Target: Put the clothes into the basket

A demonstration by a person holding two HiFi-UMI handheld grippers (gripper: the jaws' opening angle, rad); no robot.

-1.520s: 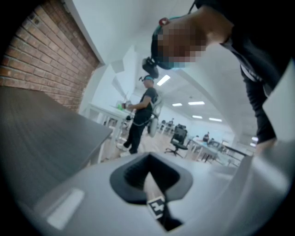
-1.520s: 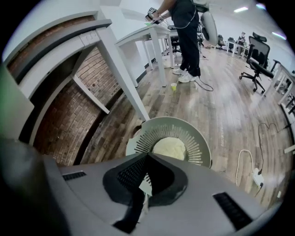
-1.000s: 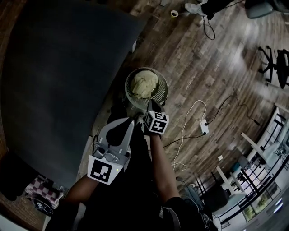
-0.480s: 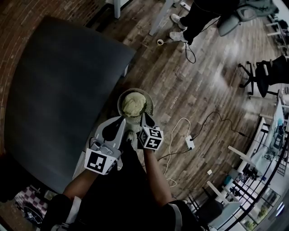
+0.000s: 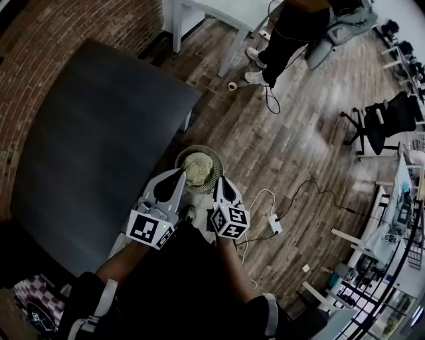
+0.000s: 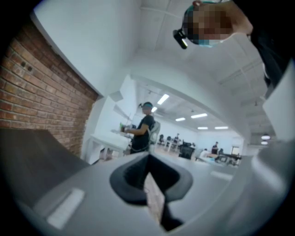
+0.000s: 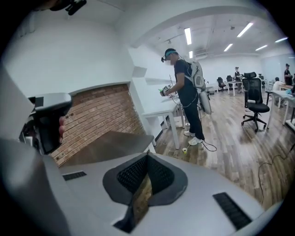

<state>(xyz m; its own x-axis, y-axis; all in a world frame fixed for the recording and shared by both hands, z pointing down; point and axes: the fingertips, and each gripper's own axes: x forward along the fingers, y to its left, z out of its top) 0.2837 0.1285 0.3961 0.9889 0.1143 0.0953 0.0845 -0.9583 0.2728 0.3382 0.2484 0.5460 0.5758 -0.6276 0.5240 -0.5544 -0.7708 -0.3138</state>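
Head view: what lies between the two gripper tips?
The basket, clothes inside, shows between the left gripper and right gripper in the head view, down on the floor.

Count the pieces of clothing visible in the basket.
1: a pale yellow bundle fills the round basket, which stands on the floor beside the dark table. More garments may lie hidden underneath, and the bundle itself could be several pieces.

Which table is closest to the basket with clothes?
The big dark grey table: the basket sits right beside its edge. The white table stands farther off, by the standing person.
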